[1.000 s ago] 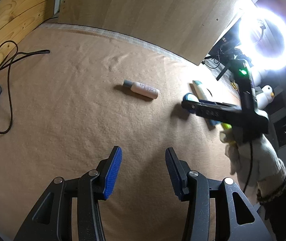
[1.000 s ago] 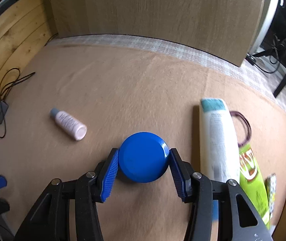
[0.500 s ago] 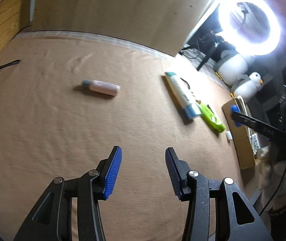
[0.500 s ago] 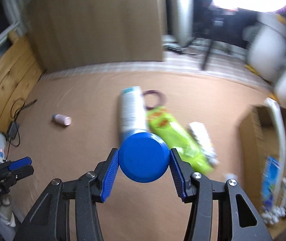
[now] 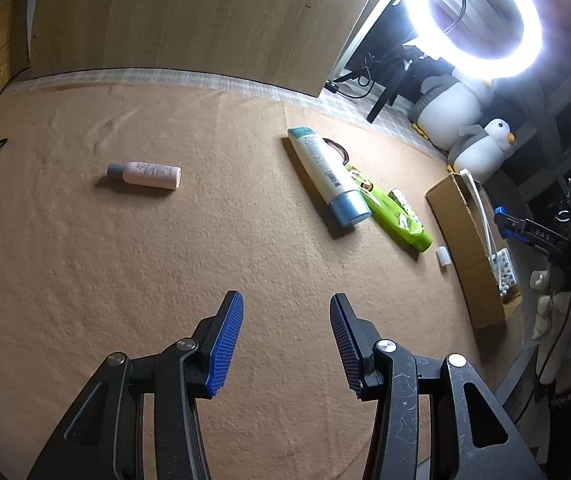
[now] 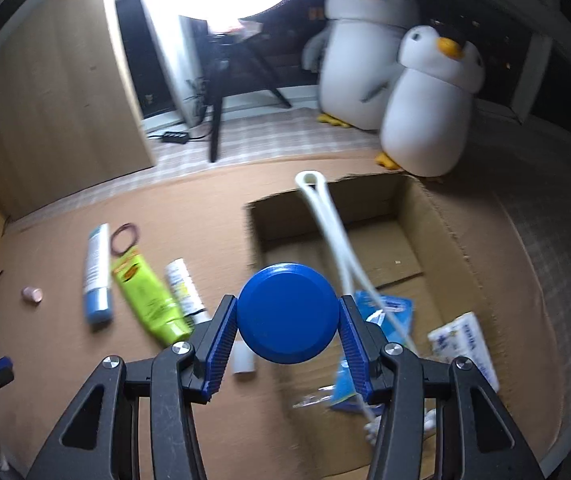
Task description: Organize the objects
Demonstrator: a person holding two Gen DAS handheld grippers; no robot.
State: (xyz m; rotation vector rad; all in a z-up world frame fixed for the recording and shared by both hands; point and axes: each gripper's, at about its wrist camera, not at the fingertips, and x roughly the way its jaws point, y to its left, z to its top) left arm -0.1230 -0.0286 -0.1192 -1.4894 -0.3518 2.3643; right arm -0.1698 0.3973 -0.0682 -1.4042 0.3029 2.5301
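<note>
One held item: blue round jar [image 6: 288, 314], pinched at its two sides between the ribbed pads of the right gripper [image 6: 288, 320], carried above the near left edge of the cardboard box [image 6: 485, 240].
Step in hand: judged to be the carry to the box; the jar is not yet over the box's open middle.
Next move calls for: shifting further over the box floor, clear of the white looped strap [image 6: 325, 216] and the packets [image 6: 465, 340] inside, then lowering before letting go.
Left gripper [image 5: 286, 344]: fingers spread, nothing between them, above bare brown cloth [image 5: 125, 260].
Left to sort: pink bottle [image 5: 145, 170], white tube [image 5: 327, 176], green pouch [image 5: 393, 212].
</note>
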